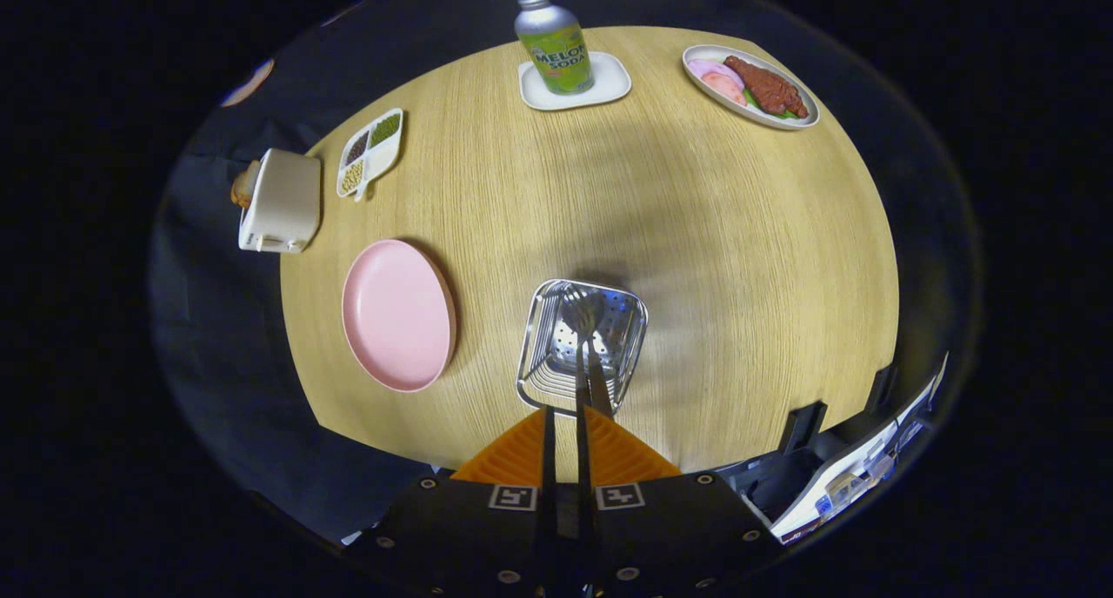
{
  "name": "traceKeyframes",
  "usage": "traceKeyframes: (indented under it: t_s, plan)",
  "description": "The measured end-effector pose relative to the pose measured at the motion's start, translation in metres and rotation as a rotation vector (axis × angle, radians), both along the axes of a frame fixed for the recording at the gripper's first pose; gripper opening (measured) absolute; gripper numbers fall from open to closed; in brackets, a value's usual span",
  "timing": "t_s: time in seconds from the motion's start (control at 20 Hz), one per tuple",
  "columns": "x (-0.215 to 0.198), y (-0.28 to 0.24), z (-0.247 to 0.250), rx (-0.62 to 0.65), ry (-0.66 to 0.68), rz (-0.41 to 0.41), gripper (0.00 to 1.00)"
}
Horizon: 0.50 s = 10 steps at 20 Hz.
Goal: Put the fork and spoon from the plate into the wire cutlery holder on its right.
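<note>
While my tongs [565,420] pinch a utensil's handle over the holder [583,346], the plate [398,314] lies bare. Which utensil, I cannot tell. Release appears to remain.

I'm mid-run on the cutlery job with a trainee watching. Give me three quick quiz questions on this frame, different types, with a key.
1. True or false: the pink plate still has cutlery lying on it.
2. What does the gripper hold, and where does its far end sit?
A. a utensil, its head over the wire cutlery holder
B. the melon soda bottle, over its white coaster
C. nothing
3. Fill in: the wire cutlery holder stands to the ___ of the pink plate.

Key
1. False: the plate is bare.
2. A: both fingers are closed on the handle of a utensil whose head is inside the holder's rim.
3. right
</note>
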State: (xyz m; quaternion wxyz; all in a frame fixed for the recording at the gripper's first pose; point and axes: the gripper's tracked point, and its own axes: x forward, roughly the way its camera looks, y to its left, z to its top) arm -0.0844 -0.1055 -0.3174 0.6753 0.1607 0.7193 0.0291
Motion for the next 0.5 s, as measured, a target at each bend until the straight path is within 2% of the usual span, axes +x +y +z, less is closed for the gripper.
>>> traceKeyframes:
  t_s: [0.25, 0.45, 0.5]
  plan:
    - [0.03, -0.006, 0.022, -0.019, -0.19, -0.048, 0.18]
    - [0.061, -0.01, 0.052, -0.062, -0.405, -0.056, 0.3]
    - [0.07, -0.008, 0.061, -0.067, -0.469, -0.054, 0.35]
